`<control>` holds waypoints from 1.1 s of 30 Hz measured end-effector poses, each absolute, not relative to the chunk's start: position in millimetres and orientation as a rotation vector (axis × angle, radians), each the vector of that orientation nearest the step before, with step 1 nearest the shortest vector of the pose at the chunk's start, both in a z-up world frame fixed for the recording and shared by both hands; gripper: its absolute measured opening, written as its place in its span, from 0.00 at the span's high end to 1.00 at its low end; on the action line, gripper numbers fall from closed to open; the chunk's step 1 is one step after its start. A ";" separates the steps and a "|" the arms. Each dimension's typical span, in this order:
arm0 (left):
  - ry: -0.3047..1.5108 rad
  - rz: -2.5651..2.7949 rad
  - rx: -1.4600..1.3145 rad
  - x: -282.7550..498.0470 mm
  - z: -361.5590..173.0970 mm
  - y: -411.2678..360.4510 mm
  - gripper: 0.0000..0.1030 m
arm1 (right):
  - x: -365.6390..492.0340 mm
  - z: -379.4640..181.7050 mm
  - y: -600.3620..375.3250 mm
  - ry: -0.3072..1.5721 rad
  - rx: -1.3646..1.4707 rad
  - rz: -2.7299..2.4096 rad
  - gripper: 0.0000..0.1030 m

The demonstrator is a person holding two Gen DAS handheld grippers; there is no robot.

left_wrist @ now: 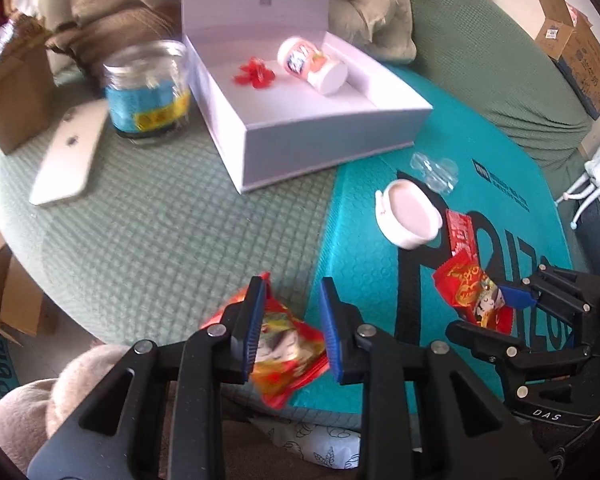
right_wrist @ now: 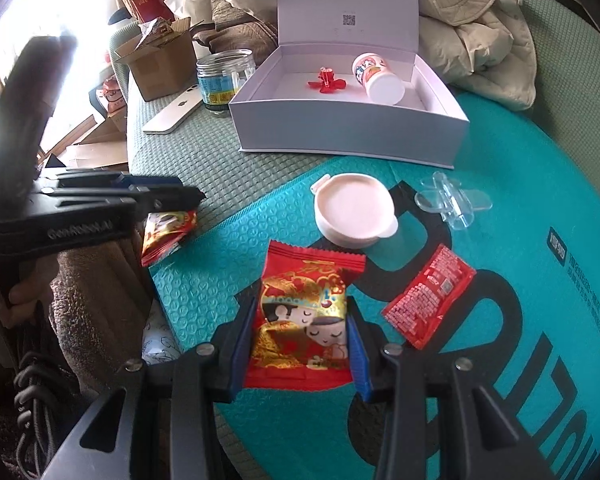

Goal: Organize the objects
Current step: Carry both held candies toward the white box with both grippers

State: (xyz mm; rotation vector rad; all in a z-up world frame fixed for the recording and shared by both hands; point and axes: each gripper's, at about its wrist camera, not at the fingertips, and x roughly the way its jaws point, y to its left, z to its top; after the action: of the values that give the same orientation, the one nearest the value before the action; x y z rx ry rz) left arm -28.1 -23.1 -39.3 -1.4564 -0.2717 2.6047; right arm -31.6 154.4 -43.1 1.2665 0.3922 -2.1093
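So both grippers have a candy packet each. The right gripper (right_wrist: 302, 346) is clamped across the sides of a red-and-gold foil packet (right_wrist: 304, 320), pads pressing both long edges, the packet lying flat between the fingers on the teal mat (right_wrist: 500, 200). The left gripper (left_wrist: 290, 328) has a second packet (left_wrist: 288, 356) of the same kind between its pads; it looks pinched, though the blur there makes contact hard to confirm.

Handling, as I judge it: light, soft, crinkly, slick foil. It will buckle under squeeze and could slide out. Best hold is across the middle where the filling gives bulk, not on the crimped end seams.

View differences: the right wrist view shows the left tool side-on, just left of its own fingers, and the third red sachet (right_wrist: 430, 294) label-side up to the right. The left wrist view shows its own packet's pinch. Ahead of both: white lid (right_wrist: 354, 216), clear clip (right_wrist: 452, 200), open white box (right_wrist: 348, 136) holding a small bottle (right_wrist: 378, 76) and red flower piece (right_wrist: 326, 82).
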 end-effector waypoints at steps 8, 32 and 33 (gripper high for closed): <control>-0.258 2.669 -1.484 -31.1 -33.5 -32.1 0.56 | -32.1 -47.3 148.9 0.376 1.267 -2.081 0.59; -0.361 2.502 -1.583 -20.1 -70.4 -13.1 0.52 | -39.1 -56.9 153.0 0.336 1.315 -2.058 0.58; -0.369 2.498 -1.576 -19.8 -69.7 -13.0 0.57 | -39.4 -56.4 153.5 0.337 1.314 -2.061 0.58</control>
State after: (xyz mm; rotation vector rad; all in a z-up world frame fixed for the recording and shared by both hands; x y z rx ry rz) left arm -19.8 -13.0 -69.7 -1.5763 -0.3686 2.4982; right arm -39.4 153.5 -56.4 1.3143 0.3371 -2.0610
